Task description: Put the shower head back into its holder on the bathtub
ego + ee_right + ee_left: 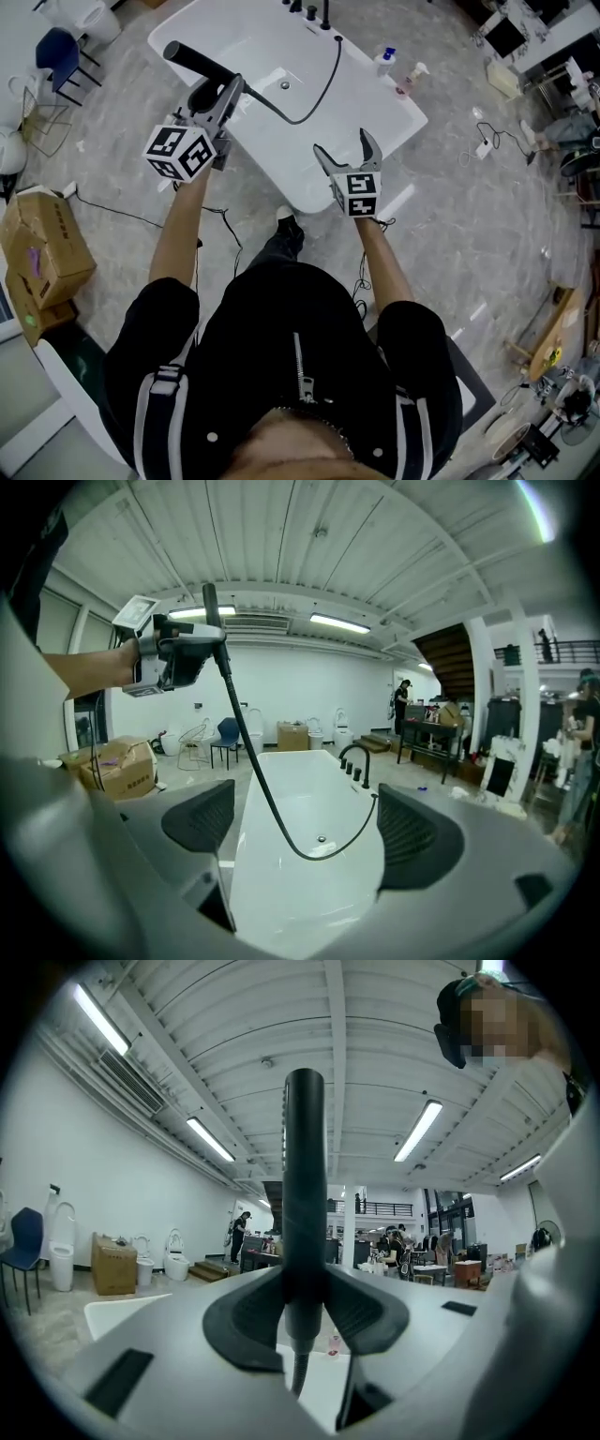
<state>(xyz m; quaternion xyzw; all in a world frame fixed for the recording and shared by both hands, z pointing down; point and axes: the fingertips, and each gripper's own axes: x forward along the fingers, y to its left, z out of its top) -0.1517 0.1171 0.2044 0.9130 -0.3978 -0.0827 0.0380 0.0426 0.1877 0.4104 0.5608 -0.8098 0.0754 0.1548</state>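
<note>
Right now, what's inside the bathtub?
A loop of black shower hose sags into the white bathtub, near the drain. No water visible. The left gripper, shut on the shower head, covers part of the basin.

We see a brown box (42,246) on the floor (459,220), a blue chair (56,49), and two small bottles (385,62) standing close together.

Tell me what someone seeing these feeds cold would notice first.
The black shower head stands out first, clamped in the left gripper and held over the left side of the white bathtub. Its hose loops down across the basin to the fittings at the far end. The right gripper hangs open and empty above the near rim.
</note>
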